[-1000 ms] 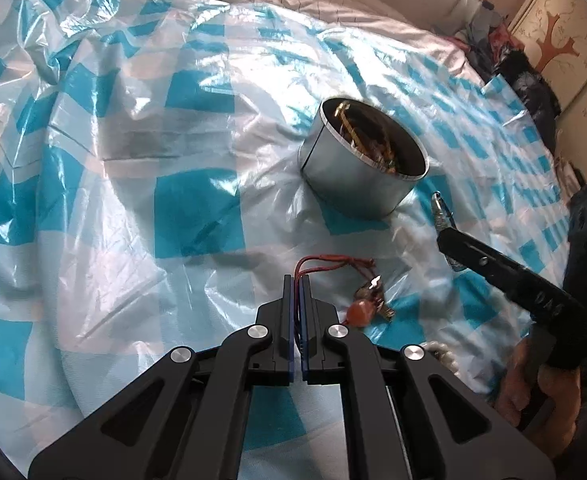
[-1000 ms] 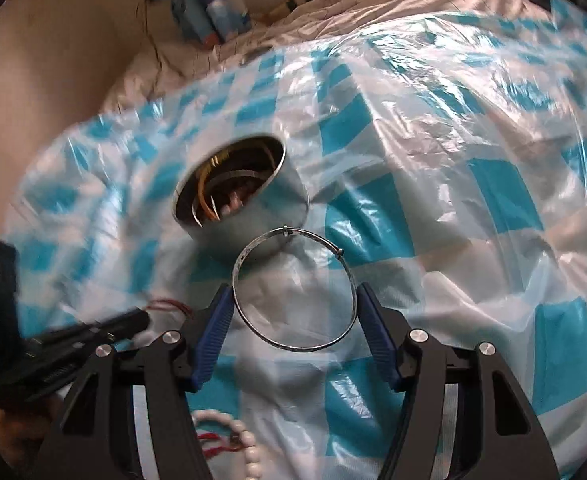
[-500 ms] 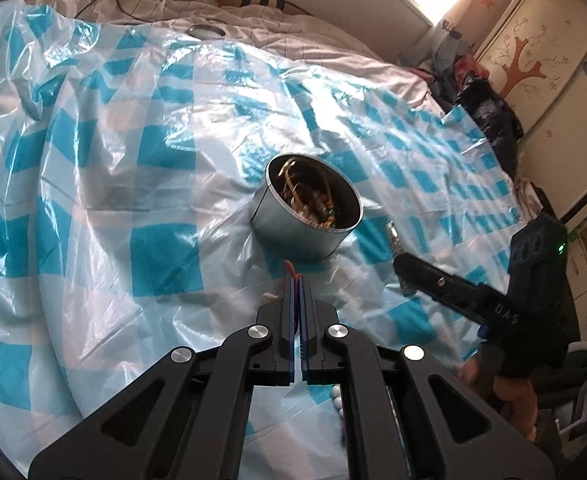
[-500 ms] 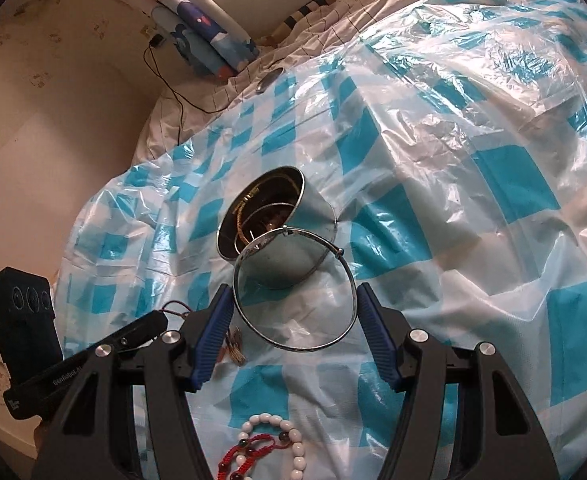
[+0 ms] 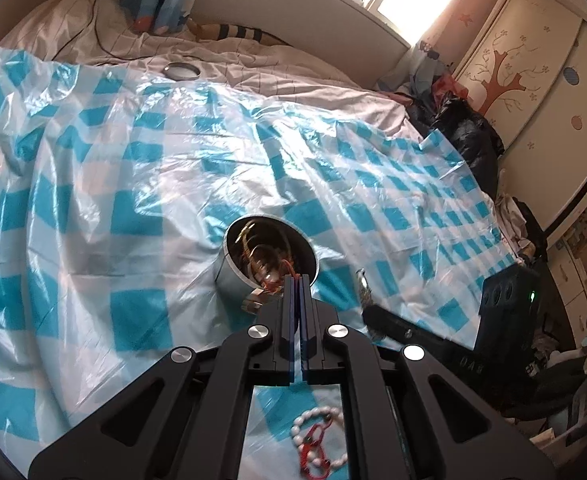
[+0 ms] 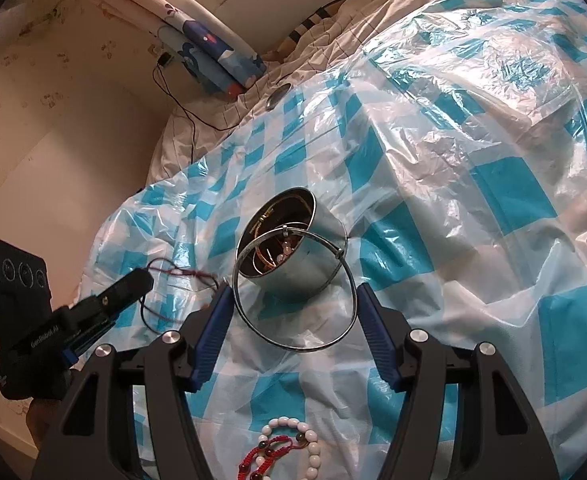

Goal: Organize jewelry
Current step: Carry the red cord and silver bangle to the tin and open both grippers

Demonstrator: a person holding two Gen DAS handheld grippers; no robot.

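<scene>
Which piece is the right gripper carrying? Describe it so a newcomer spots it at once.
Start at the blue-and-white checked plastic sheet covering the bed, then find the round metal tin at its middle. Just in front of it, the right gripper holds a silver bangle: one thin, plain metal hoop, unlike the white bead bracelet and red cord pieces nearby.

A glossy plastic sheet (image 5: 141, 184) checked in turquoise blue and translucent white covers the bed in front of me. Beyond it lies pale pinkish-cream bedding (image 5: 285, 76) with a faint thin grid of lines. A shiny silver tin (image 6: 293, 248) sits on the checks, dark inside with glints of gold. My right gripper (image 6: 293, 312) is black with royal-blue pads and spans a thin silver bangle (image 6: 293, 292). My left gripper (image 5: 296, 280) is black with blue edges, pinching a red cord (image 6: 173, 280). Near me lie a white bead bracelet (image 6: 293, 440) and a red braided bracelet (image 6: 267, 454). The cream wardrobe (image 5: 533, 60) shows a brown tree and coloured dots.
</scene>
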